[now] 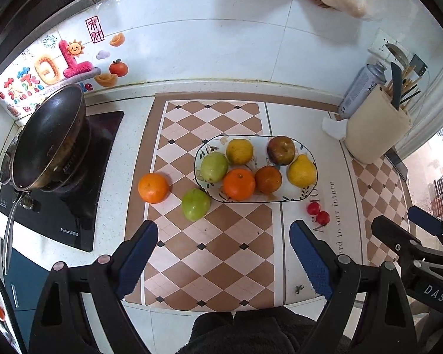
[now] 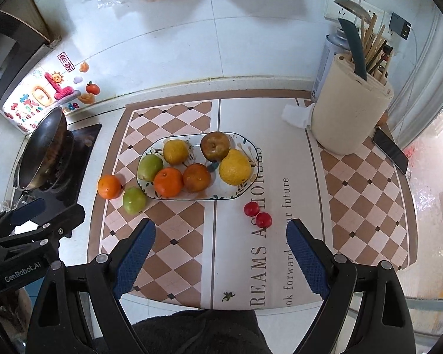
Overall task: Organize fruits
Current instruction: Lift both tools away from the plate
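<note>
A patterned oval plate (image 1: 292, 196) (image 2: 245, 144) on the checkered mat holds several fruits: green, yellow, orange and brown ones. Off the plate to its left lie an orange (image 1: 153, 188) (image 2: 109, 186) and a green fruit (image 1: 195, 204) (image 2: 134, 200). Two small red fruits (image 1: 318, 213) (image 2: 258, 214) lie in front of the plate's right end. My left gripper (image 1: 223, 236) is open and empty, held above the mat short of the green fruit. My right gripper (image 2: 220, 233) is open and empty, short of the red fruits.
A black wok (image 1: 48, 138) (image 2: 44, 147) sits on the stove at the left. A cream utensil holder (image 1: 375, 126) (image 2: 350, 115) with a knife and chopsticks, a spray can (image 1: 360, 88) and a phone (image 2: 391, 149) stand at the right. Tiled wall behind.
</note>
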A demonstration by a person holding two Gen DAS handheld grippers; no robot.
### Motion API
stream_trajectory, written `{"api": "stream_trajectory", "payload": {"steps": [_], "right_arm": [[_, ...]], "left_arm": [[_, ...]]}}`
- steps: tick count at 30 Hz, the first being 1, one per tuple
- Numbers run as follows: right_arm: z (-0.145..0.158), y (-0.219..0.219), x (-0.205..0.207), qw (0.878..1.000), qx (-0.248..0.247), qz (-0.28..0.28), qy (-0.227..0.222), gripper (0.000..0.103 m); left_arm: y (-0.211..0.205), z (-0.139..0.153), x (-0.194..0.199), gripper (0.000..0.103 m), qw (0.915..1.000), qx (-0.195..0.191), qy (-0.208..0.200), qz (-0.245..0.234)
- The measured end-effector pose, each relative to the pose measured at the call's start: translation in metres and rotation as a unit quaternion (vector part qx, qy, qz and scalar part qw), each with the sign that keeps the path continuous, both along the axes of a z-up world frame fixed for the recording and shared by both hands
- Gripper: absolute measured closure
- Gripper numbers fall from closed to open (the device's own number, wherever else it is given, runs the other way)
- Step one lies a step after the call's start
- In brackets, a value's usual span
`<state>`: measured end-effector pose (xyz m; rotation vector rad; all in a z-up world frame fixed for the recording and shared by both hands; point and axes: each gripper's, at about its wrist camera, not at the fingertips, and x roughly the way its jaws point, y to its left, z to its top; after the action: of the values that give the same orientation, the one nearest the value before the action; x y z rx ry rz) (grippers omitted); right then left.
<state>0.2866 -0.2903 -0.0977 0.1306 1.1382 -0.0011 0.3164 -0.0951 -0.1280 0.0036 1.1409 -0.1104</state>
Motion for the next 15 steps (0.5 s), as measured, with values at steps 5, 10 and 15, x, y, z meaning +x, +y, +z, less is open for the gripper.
{"api": "stream_trajectory", "payload": {"steps": [5,10,15], "right_arm": [[0.001,-0.004,0.001,1.000,0.011,-0.007,0.003,0.011],[-0.018,-0.006,0.013,0.999,0.047,-0.012,0.010,0.011],[-0.067,0.007,0.038,0.992,0.118,-0.001,0.052,0.011]], "left_arm": [[0.000,0.002,-0.001,0.012,1.0000,-0.008,0.001,0.003],[0.009,-0.006,0.010,0.010,0.9998,-0.007,0.000,0.019],[0.046,-0.023,0.030,0.005,0.9952,0.064,-0.014,0.073]]}}
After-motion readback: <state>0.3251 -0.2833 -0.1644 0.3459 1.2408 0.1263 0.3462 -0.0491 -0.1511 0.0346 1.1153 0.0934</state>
